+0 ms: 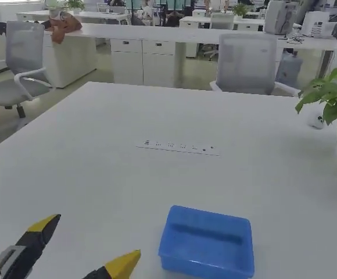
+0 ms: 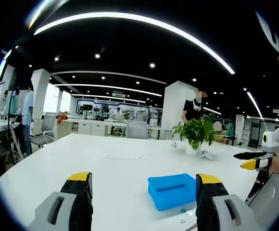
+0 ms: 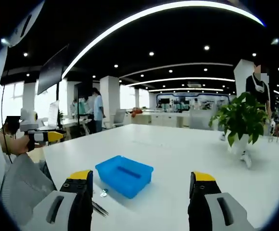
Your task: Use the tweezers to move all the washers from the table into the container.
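Note:
The blue container (image 1: 206, 241) stands on the white table (image 1: 99, 157), near its front edge. My left gripper (image 1: 87, 244) is to the container's left, open and empty. Seen along its own jaws, the left gripper (image 2: 143, 179) faces the container (image 2: 171, 190), and a few small washers (image 2: 183, 211) lie in front of the container. My right gripper (image 3: 142, 176) is open and empty, with the container (image 3: 125, 174) ahead to the left. A washer (image 3: 103, 194) and dark tweezers (image 3: 98, 208) lie beside the container. The right gripper (image 2: 249, 161) shows far right, and the left gripper (image 3: 48, 136) far left.
A potted plant (image 1: 331, 102) stands at the table's right edge. A socket strip (image 1: 177, 146) is set in the tabletop's middle. Office chairs (image 1: 247, 64) stand behind the table, and another (image 1: 17, 70) at its left. A person (image 2: 193, 108) stands beyond the plant (image 2: 195, 132).

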`<state>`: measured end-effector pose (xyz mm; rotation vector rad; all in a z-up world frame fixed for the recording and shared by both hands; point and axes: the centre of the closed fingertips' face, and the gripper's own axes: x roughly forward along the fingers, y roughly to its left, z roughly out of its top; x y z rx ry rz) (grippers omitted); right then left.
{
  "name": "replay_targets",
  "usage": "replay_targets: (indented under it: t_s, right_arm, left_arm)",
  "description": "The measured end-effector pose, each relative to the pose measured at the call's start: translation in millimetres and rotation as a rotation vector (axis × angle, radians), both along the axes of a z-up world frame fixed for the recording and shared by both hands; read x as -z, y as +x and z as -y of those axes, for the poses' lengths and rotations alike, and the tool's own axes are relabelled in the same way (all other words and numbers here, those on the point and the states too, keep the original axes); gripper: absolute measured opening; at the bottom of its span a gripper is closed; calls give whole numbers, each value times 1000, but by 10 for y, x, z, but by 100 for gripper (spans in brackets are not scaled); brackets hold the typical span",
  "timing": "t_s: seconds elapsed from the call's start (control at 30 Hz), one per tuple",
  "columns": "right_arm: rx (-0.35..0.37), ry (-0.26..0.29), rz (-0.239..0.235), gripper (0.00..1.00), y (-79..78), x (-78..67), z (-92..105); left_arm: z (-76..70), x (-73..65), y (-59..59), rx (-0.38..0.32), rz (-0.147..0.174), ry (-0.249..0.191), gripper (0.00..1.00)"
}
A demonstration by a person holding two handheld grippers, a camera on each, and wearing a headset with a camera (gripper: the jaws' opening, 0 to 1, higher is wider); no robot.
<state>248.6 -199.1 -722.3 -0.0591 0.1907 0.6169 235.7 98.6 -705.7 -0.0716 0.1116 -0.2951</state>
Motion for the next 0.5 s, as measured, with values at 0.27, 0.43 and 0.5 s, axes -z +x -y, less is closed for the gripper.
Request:
replay_targets:
  t_s: [0.27,0.43,0.5]
  right_arm:
    - [-1,15,6,81,-5,-32,-8]
    - [2,11,4,81,-5,-27,-2]
    - [2,11,5,82,-5,-27,0]
  left_arm:
    - [-10,42,0,1,-16,19,92]
    - [-7,60,0,5,-21,23,93]
    - [-3,66,0,7,-24,26,93]
